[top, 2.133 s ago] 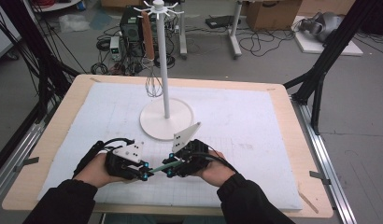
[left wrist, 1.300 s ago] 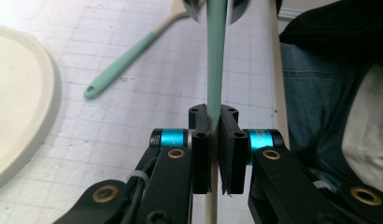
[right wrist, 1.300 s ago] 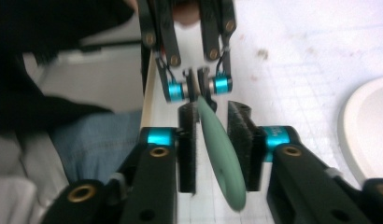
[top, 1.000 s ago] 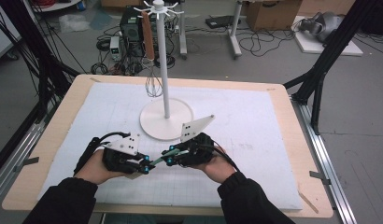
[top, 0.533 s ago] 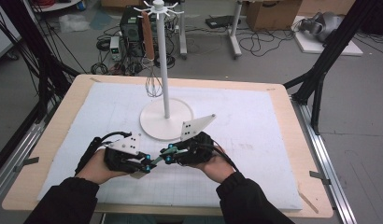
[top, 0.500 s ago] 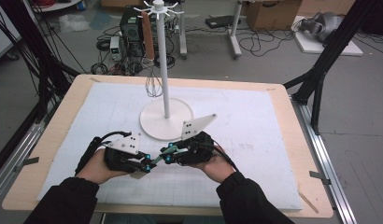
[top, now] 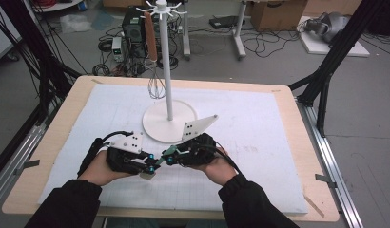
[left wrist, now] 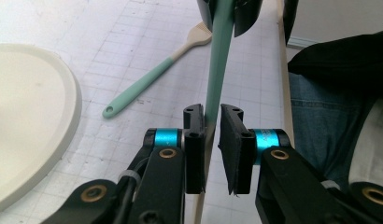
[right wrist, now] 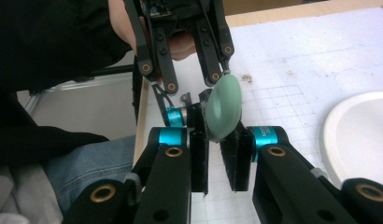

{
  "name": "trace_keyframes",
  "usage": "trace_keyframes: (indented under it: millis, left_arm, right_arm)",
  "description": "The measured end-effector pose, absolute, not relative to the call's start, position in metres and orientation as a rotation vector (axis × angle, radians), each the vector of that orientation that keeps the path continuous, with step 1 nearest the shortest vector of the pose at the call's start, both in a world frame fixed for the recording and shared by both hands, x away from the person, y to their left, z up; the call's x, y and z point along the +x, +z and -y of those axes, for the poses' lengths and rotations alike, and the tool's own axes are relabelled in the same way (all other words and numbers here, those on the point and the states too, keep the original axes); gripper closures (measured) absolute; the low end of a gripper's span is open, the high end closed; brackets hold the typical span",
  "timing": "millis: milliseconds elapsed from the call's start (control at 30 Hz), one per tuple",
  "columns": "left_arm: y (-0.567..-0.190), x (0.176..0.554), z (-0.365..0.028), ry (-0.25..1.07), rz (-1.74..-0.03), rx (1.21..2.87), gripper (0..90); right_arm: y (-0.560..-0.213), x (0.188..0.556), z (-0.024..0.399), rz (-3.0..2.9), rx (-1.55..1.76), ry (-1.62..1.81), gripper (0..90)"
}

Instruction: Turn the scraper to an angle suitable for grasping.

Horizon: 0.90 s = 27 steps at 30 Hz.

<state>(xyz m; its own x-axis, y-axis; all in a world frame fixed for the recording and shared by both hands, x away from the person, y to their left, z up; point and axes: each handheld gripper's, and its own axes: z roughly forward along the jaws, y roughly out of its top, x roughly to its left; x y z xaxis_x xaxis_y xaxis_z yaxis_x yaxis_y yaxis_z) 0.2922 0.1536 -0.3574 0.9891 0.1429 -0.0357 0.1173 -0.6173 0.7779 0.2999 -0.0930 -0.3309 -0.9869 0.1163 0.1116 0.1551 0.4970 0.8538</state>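
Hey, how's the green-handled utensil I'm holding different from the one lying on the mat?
The held utensil is off the mat, between the left gripper, whose jaws just opened slightly, and the right gripper, whose jaws just closed further; the lying utensil rests flat, untouched. The lying utensil's pronged wooden head shows; the held utensil's head shape cannot be told. Both have mint handles meeting pale wood.

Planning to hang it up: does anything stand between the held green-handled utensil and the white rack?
Nothing visible does. The mat between the green-handled utensil and the rack is bare, and the whisk hangs left of the pole.
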Motion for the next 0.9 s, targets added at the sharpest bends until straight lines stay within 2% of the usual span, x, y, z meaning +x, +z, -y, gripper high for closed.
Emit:
trace_keyframes:
  millis: [233,433,500,567,700,900]
  left_arm:
    - [-0.3564,0.2906,-0.1504,0.055,-0.162,2.239,83.7]
    - [-0.3527,0.2922,-0.1518,0.05,-0.186,2.192,84.2]
    - [-0.3523,0.2923,-0.1518,0.048,-0.19,2.187,84.2]
    - [-0.3523,0.2926,-0.1516,0.041,-0.174,2.189,83.8]
    - [-0.353,0.294,-0.1511,0.022,-0.191,2.192,76.9]
    - [-0.354,0.2938,-0.1478,0.027,-0.197,2.186,79.5]
  right_arm:
    - [-0.329,0.2989,0.0922,2.667,-0.236,-1.58,81.6]
    - [-0.3292,0.2996,0.0927,2.637,-0.296,-1.626,73.9]
    - [-0.3295,0.3001,0.0925,2.627,-0.291,-1.639,74.7]
    - [-0.3291,0.3003,0.0925,2.611,-0.272,-1.646,81.0]
    - [-0.3282,0.2999,0.092,2.637,-0.256,-1.626,82.0]
    - [-0.327,0.2995,0.0929,2.628,-0.269,-1.642,82.0]
